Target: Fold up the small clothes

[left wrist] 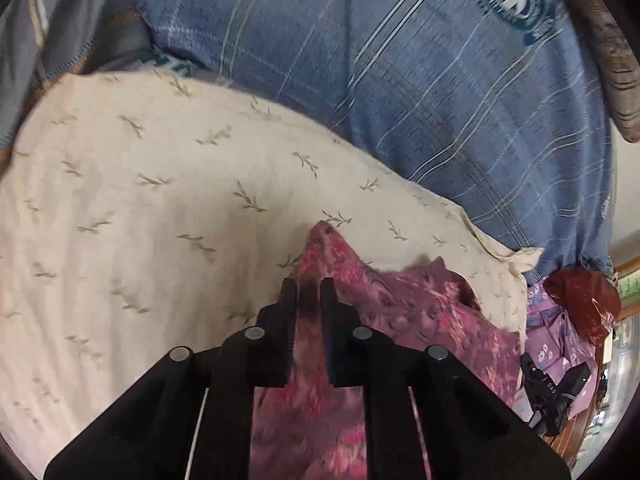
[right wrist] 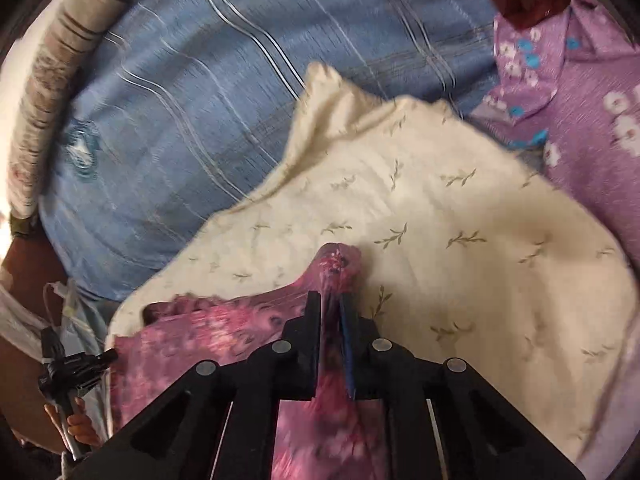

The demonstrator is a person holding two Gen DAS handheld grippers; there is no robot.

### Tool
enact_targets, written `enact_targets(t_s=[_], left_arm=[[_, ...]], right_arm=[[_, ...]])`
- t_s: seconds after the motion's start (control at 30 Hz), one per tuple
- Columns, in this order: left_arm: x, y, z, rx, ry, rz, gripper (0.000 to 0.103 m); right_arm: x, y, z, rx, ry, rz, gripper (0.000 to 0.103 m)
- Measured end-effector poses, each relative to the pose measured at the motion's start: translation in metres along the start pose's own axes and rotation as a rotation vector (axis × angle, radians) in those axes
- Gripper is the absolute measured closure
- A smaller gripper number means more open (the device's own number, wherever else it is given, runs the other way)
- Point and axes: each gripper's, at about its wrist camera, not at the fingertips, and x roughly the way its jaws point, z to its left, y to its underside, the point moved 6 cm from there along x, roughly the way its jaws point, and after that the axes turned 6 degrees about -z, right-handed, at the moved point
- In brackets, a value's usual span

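Observation:
A pink and magenta flowered garment [left wrist: 404, 304] lies across a cream pillow [left wrist: 160, 208] printed with small green sprigs. My left gripper [left wrist: 308, 288] is shut on one bunched corner of it, and the cloth sticks out past the black fingertips. In the right wrist view my right gripper [right wrist: 330, 300] is shut on another corner of the same pink garment [right wrist: 208, 332], which pokes out ahead of the jaws over the cream pillow [right wrist: 460, 240]. The cloth hangs stretched between the two grips.
A blue striped bedcover [left wrist: 440, 80] lies behind the pillow. A lilac flowered garment [right wrist: 580, 80] and a dark red item [left wrist: 580, 296] lie to the right. The other gripper [left wrist: 556, 392] shows at the lower right edge, and a hand on its handle [right wrist: 76, 424] at lower left.

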Motion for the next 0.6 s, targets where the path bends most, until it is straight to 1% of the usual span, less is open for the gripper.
enact_targets(t_s=[0.03, 0.07, 0.1, 0.13, 0.17, 0.2, 0.23, 0.27, 0.3, 0.33, 0.4, 0.43, 0.5, 0.53, 0.6], left_arm=[[-0.014, 0.006, 0.001, 0.013, 0.008, -0.009, 0.072], [-0.031, 0.016, 0.004, 0.03, 0.003, -0.015, 0.062], [-0.043, 0.027, 0.005, 0.042, 0.007, -0.02, 0.046], [-0.06, 0.046, 0.007, 0.058, 0.03, -0.022, 0.041], [-0.075, 0.067, 0.009, 0.074, 0.056, -0.005, 0.041], [-0.083, 0.083, 0.007, 0.085, 0.078, 0.015, 0.041], [-0.094, 0.108, 0.007, 0.086, 0.115, 0.049, 0.041], [-0.103, 0.128, 0.007, 0.081, 0.144, 0.075, 0.041], [-0.112, 0.154, 0.01, 0.068, 0.182, 0.108, 0.041], [-0.117, 0.173, 0.012, 0.052, 0.204, 0.131, 0.041], [-0.119, 0.205, 0.017, 0.032, 0.226, 0.169, 0.041], [-0.116, 0.214, 0.022, 0.018, 0.224, 0.178, 0.041], [-0.104, 0.222, 0.03, -0.022, 0.199, 0.205, 0.041], [-0.098, 0.222, 0.037, -0.053, 0.18, 0.208, 0.041], [-0.086, 0.208, 0.047, -0.111, 0.151, 0.186, 0.041]], right_arm=[[-0.019, 0.002, 0.003, -0.01, -0.02, -0.017, 0.087], [-0.036, 0.007, 0.005, -0.016, -0.04, -0.028, 0.078], [-0.054, 0.016, 0.006, -0.017, -0.064, -0.035, 0.068], [-0.066, 0.024, 0.007, -0.015, -0.08, -0.033, 0.063], [-0.079, 0.035, 0.006, -0.008, -0.098, -0.021, 0.056], [-0.091, 0.052, 0.004, 0.006, -0.113, 0.001, 0.055], [-0.098, 0.064, 0.002, 0.019, -0.123, 0.016, 0.055], [-0.109, 0.087, -0.002, 0.054, -0.145, 0.059, 0.055], [-0.113, 0.098, -0.002, 0.071, -0.158, 0.083, 0.055], [-0.12, 0.116, -0.004, 0.097, -0.176, 0.119, 0.055], [-0.125, 0.145, -0.01, 0.137, -0.184, 0.17, 0.053], [-0.124, 0.158, -0.015, 0.158, -0.183, 0.194, 0.053], [-0.118, 0.17, -0.026, 0.201, -0.15, 0.197, 0.053], [-0.113, 0.172, -0.033, 0.23, -0.132, 0.193, 0.053], [-0.106, 0.168, -0.043, 0.304, -0.134, 0.156, 0.053]])
